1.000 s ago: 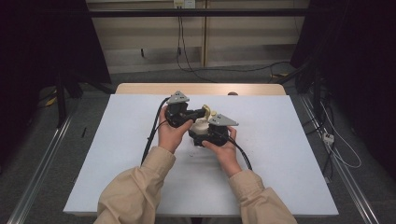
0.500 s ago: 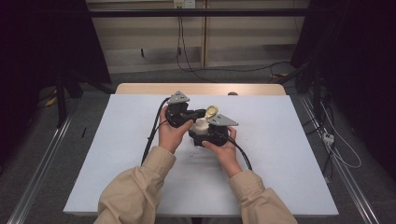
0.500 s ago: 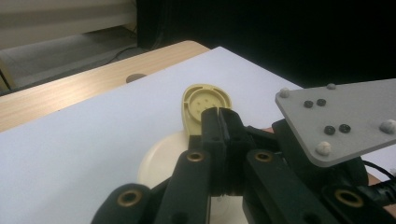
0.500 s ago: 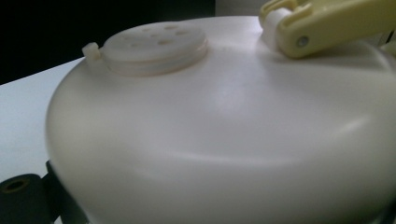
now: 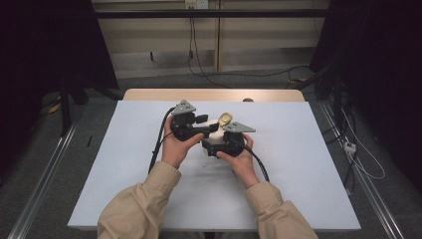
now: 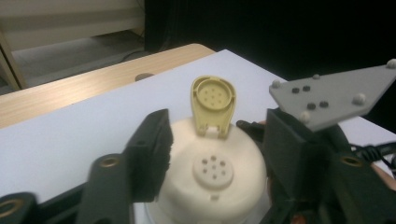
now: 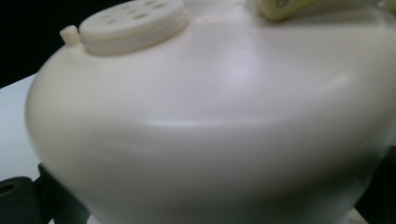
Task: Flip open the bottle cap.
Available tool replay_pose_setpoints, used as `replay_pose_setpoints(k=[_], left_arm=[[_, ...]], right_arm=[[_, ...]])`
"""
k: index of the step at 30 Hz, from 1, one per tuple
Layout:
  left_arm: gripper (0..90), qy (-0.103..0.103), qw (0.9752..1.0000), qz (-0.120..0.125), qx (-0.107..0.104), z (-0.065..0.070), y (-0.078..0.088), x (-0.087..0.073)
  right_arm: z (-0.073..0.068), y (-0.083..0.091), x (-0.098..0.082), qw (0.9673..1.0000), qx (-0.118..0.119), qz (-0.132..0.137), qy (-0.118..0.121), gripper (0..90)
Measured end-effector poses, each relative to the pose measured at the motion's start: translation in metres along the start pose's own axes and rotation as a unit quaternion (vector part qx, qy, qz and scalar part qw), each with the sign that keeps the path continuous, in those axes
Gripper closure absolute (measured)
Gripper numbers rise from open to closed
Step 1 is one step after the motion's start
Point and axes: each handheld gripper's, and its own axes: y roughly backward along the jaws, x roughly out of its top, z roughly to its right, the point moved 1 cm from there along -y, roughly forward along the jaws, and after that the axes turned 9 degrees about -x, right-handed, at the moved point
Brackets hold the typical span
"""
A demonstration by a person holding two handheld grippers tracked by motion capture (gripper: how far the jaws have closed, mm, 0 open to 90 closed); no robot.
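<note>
A cream shaker bottle sits mid-table, its domed top showing a round insert with several holes. Its yellowish flip lid stands open and upright on its hinge, also seen from above as the lid. My right gripper is shut on the bottle's body, which bulges between its black jaws. My left gripper is open: its jaws have just been opening and now stand on either side of the bottle's top, with the lid free beyond them.
The white table top has room on all sides of the hands. A bare wooden strip runs along its far edge. Cables trail from both grippers toward the near side, and the floor beyond holds more cables.
The left gripper's jaws have parted and no longer pinch anything. The yellowish lid now stands up a little more clearly. Both hands have barely moved.
</note>
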Motion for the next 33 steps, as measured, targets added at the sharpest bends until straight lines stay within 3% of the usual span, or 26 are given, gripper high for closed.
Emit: replay_pose_setpoints(k=[3,9,12,15,18,22,29,33], left_arm=[[27.9,-0.001,1.0000,-0.002,0.006,-0.001,0.008,-0.006],[19.1,-0.007,0.9999,0.005,0.015,0.000,0.033,-0.020],[15.5,-0.002,0.9997,0.006,0.022,-0.001,0.047,-0.027],[14.5,-0.003,0.9996,0.006,0.026,-0.002,0.059,-0.035],[13.1,-0.004,0.9996,0.001,0.027,-0.003,0.068,-0.046],[11.5,0.000,0.9995,-0.006,0.032,-0.007,0.079,-0.064],[9.5,0.004,0.9995,0.002,0.032,-0.011,0.098,-0.089],[9.2,0.009,0.9993,0.002,0.036,-0.011,0.107,-0.095]], right_arm=[[0.000,0.003,0.001,0.9999,0.002,-0.014,0.004,1.5],[-0.001,0.006,-0.001,0.9995,-0.002,-0.030,0.007,0.5],[0.000,0.008,-0.008,0.9977,-0.004,-0.054,0.041,2.8],[0.003,0.016,-0.009,0.9987,-0.002,-0.046,0.022,1.3],[0.003,0.029,-0.006,0.9990,-0.007,-0.034,0.030,4.9],[0.008,0.046,-0.008,0.9992,-0.013,-0.018,0.032,3.2],[0.018,0.074,-0.015,0.9992,-0.018,-0.007,0.036,3.4],[0.023,0.087,-0.020,0.9992,-0.016,-0.007,0.037,3.4]])
